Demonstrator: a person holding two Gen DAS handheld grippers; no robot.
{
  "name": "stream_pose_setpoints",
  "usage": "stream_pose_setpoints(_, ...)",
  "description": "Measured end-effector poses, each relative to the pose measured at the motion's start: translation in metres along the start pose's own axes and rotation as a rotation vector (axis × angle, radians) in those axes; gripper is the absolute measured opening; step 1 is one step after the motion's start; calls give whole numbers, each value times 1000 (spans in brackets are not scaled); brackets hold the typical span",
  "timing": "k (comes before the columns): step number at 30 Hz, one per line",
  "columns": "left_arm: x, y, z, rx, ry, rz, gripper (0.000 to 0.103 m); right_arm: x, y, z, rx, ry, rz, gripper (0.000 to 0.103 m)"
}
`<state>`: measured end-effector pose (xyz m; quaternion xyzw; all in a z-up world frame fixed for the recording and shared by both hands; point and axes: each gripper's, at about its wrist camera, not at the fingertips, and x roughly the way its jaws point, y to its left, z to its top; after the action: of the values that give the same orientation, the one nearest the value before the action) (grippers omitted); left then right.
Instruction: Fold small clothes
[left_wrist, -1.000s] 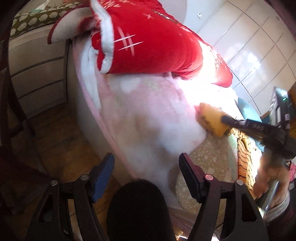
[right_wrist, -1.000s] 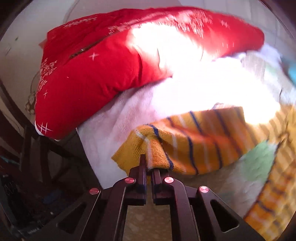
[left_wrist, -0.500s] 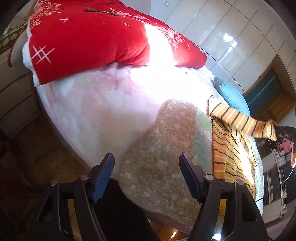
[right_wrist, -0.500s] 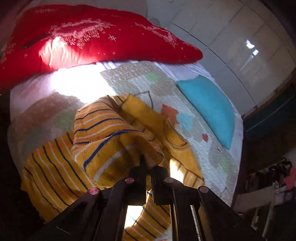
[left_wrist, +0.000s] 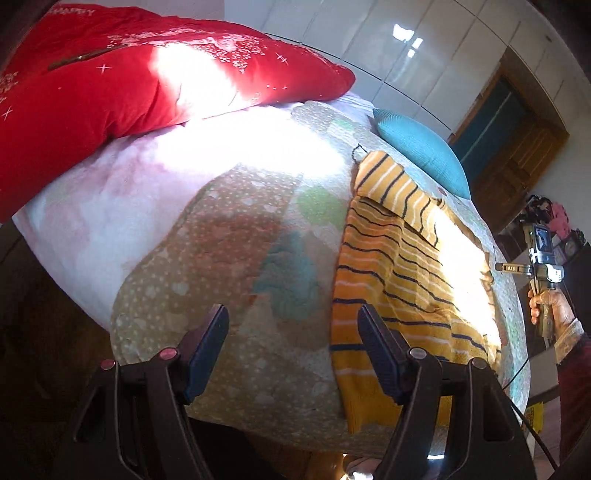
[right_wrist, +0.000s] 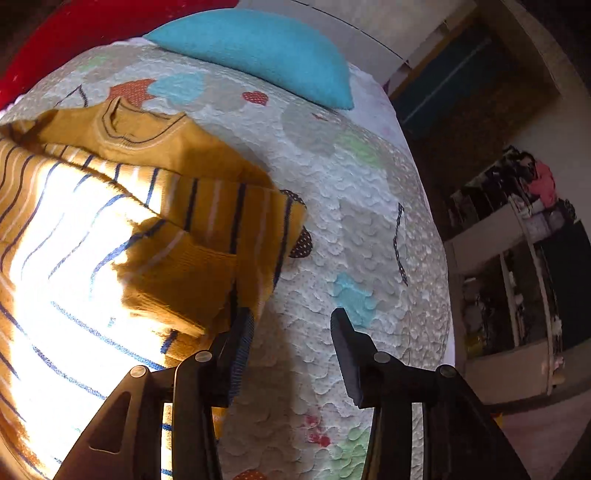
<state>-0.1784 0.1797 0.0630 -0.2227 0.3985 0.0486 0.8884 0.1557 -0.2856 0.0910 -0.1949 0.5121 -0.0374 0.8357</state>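
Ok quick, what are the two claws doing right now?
Left claw: open, holding nothing.
Right claw: has just been opening, nothing between its jaws; the yellow striped knitted sweater lies beside it.

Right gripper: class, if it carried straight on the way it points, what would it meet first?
Probably the quilted patchwork bedspread: the open right gripper frames bare quilt, with the mustard striped knitted sweater just left of that line. Depth is unclear.

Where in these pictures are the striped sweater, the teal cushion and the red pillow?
striped sweater (left_wrist: 388, 280): left wrist view, middle of its body.
teal cushion (right_wrist: 266, 55): right wrist view, centre of its face.
red pillow (left_wrist: 110, 92): left wrist view, its front face.
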Motion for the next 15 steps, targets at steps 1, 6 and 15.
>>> stream_pose_setpoints(1, 3, -4, 0, 15, 7, 4, 71, -2, -14, -5, 77, -7, 55, 46)
stream_pose_setpoints(6, 19, -20, -1, 34, 50, -6, 71, -16, -50, -29, 352, -88, 400, 48)
stream_pose_setpoints(15, 10, -51, -4, 103, 43, -5, 71, 26, 3, -26, 388, -71, 546, 17)
